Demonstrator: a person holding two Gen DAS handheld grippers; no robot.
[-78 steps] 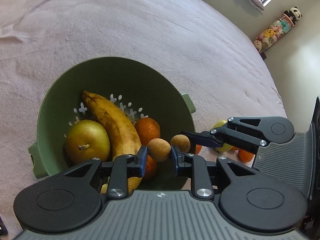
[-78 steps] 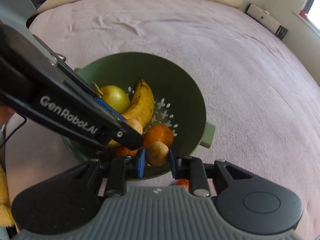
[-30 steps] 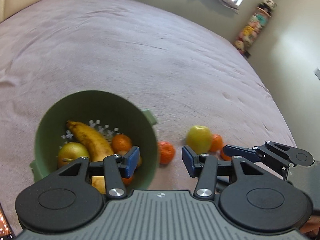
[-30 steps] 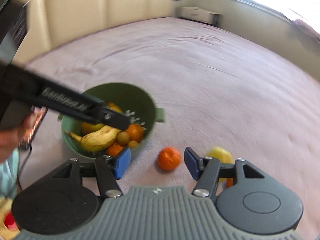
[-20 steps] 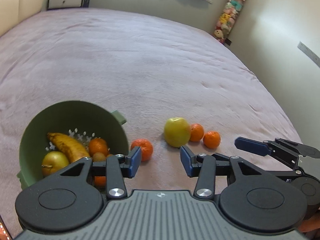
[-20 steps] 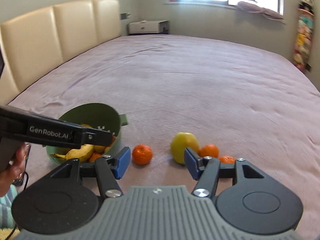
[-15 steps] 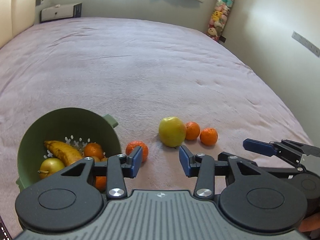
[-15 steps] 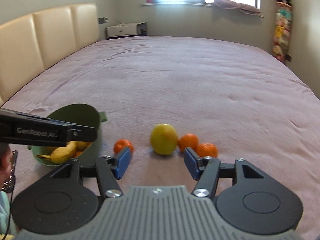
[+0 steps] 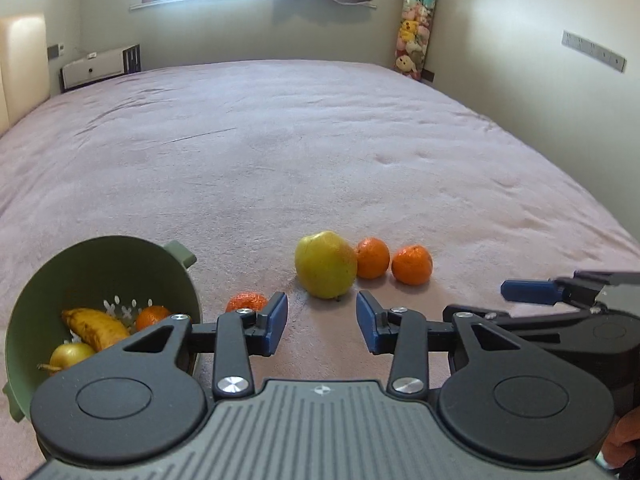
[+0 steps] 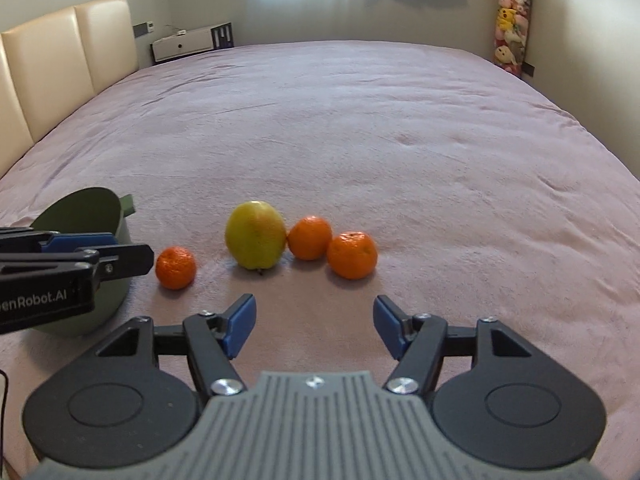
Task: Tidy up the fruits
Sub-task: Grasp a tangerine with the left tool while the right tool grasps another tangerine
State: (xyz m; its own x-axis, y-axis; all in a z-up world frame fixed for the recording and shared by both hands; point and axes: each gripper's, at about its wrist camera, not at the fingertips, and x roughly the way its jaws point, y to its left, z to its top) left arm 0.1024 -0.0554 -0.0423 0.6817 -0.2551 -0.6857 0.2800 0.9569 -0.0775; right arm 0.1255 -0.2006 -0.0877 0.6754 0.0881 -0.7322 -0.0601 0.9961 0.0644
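The bed (image 10: 360,128), under a mauve cover, filled both views and bore everything else. The green colander (image 9: 100,264) sat at its near left, tilted toward the left wrist camera, with a banana (image 9: 94,327), a yellow pear (image 9: 68,354) and an orange (image 9: 152,316) inside. The left gripper (image 9: 322,322) hovered empty, its fingers apart, just right of the colander. The right gripper (image 10: 315,326) also hovered empty, fingers spread wider, facing the loose fruit. On the cover lay a yellow-green apple (image 10: 256,240), touching a tangerine (image 10: 310,238) on its right; a second tangerine (image 10: 352,255) lay just beside that one. A third tangerine (image 10: 175,267) lay apart, between apple and colander, near the bowl's wall.
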